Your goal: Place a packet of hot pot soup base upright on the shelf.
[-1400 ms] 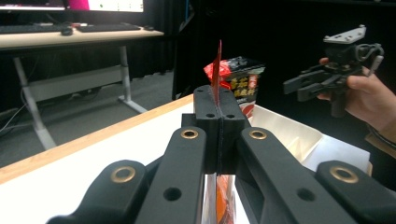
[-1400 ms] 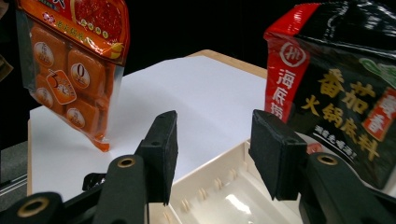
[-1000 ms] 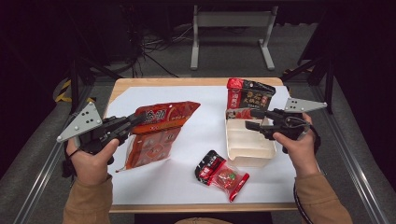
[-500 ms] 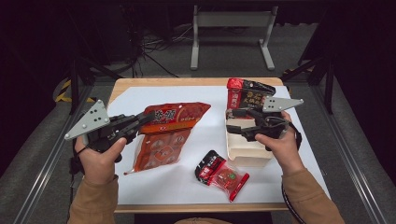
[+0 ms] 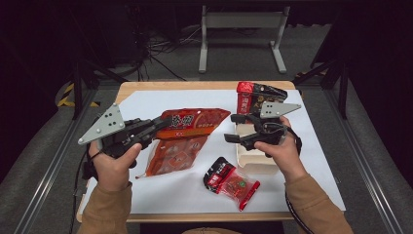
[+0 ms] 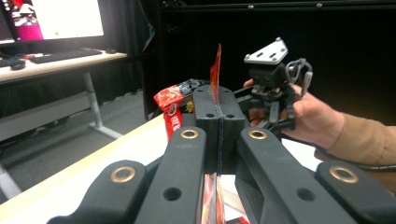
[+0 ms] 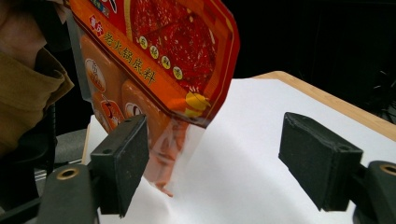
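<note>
The left hand-held gripper (image 5: pixel 163 122) is clamped on the orange hot-pot seasoning pouch (image 5: pixel 187 134), lifted over the desk (image 5: pixel 146 105), while the right hand-held gripper (image 5: pixel 233 129), jaws just spread wide and empty, approaches its free end; handover or tearing not yet done.

orange-red soup-base pouch (image 5: pixel 187 131), lifted, tilted, lower end crumpled

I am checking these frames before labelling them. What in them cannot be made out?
- Orange pouch: in the left gripper view only its thin edge shows, the shut jaws of the left gripper cover the rest.
- White tray: in the high view the right gripper and hand hide its inside.
- Small red packet: print too small to read in the high view.
</note>
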### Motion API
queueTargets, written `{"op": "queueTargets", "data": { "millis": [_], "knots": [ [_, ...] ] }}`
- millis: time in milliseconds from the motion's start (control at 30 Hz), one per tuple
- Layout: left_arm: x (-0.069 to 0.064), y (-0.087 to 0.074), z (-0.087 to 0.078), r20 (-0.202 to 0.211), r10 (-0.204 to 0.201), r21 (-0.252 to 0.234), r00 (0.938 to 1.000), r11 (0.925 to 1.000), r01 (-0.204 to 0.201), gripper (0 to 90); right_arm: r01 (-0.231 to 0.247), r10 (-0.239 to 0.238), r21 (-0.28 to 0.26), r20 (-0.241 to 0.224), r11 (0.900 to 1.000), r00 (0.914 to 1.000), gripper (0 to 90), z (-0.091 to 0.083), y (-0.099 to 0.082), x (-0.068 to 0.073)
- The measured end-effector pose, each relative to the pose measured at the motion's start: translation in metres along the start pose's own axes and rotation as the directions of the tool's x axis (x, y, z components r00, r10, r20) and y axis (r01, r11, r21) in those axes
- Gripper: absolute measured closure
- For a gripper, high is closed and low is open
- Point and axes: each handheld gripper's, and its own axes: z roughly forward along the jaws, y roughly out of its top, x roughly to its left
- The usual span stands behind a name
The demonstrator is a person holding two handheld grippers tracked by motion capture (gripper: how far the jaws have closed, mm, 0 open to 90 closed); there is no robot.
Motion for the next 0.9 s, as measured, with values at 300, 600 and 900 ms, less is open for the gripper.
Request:
{"op": "queueTargets", "data": {
  "millis": [300,600,900],
  "knots": [
    [-0.006,0.002,0.015,0.039,0.002,-0.018,0.9992,0.9998,-0.002,90.0,0.012,-0.012,-0.006,-0.062,0.9999,0.998,21.6,0.02,-0.004,0.006],
    [-0.009,0.002,0.02,0.048,0.011,-0.028,0.9988,0.9996,-0.01,90.0,0.011,-0.011,-0.001,-0.113,0.9999,0.9935,20.3,0.038,-0.01,0.008],
    [-0.008,0.0,0.022,0.044,0.008,-0.03,0.999,0.9995,-0.007,90.0,-0.016,0.013,-0.02,-0.168,0.9997,0.9857,21.2,0.048,-0.015,0.008]
  ]
}}
